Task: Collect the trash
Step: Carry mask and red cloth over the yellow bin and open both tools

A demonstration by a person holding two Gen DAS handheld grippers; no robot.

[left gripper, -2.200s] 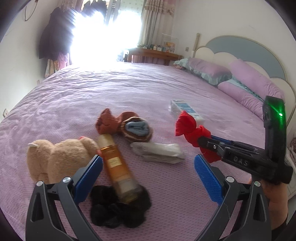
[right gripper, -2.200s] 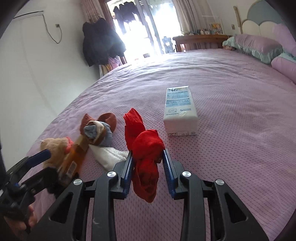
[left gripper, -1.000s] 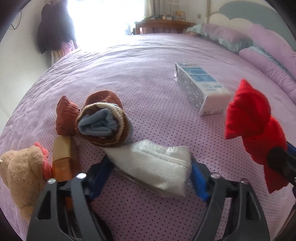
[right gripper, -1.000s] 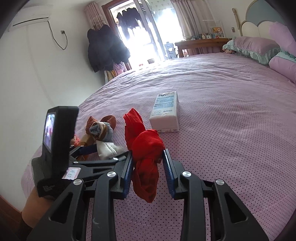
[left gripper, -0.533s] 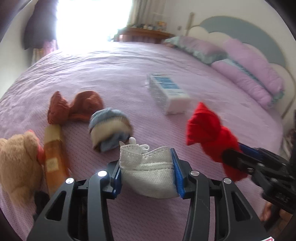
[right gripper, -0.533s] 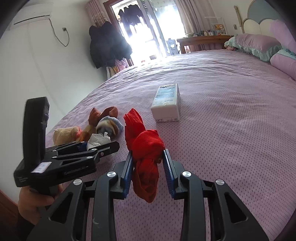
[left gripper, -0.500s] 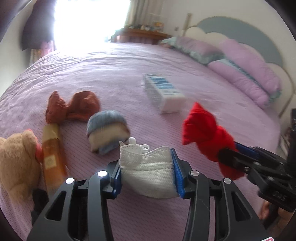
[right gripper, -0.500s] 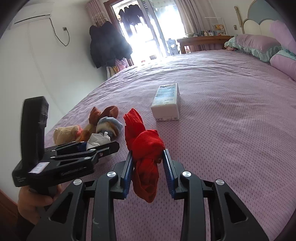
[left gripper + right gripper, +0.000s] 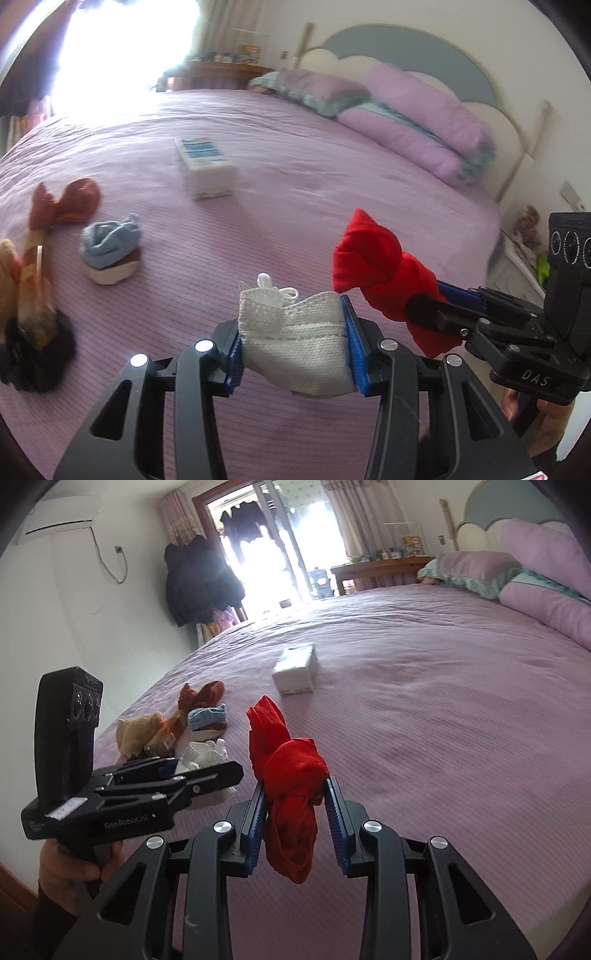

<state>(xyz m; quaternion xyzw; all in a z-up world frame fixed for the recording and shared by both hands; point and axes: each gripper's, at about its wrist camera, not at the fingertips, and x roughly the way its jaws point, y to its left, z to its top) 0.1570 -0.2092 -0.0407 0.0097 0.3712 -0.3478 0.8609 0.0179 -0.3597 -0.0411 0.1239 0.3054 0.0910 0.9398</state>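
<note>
My left gripper (image 9: 293, 343) is shut on a crumpled white mesh cloth (image 9: 295, 339), lifted above the purple bedspread (image 9: 303, 177). The same left gripper (image 9: 207, 768) shows in the right wrist view with the white cloth (image 9: 201, 755) between its fingers. A knotted red cloth (image 9: 291, 786) is clamped in my right gripper (image 9: 295, 827), hanging below the blue pads. From the left wrist view the red cloth (image 9: 373, 273) and the right gripper (image 9: 454, 306) sit just to the right of my left one.
On the bed lie a white and blue tissue pack (image 9: 205, 170), a blue and brown sock ball (image 9: 110, 251), a brown sock bundle (image 9: 64, 205), an amber bottle (image 9: 33, 284), a black cloth (image 9: 37, 354) and a plush toy (image 9: 138, 733). Pillows (image 9: 413, 122) line the headboard.
My left gripper closed on the white cloth, lifted it off the bed and swung right. The right gripper carried the red cloth sideways alongside it.
</note>
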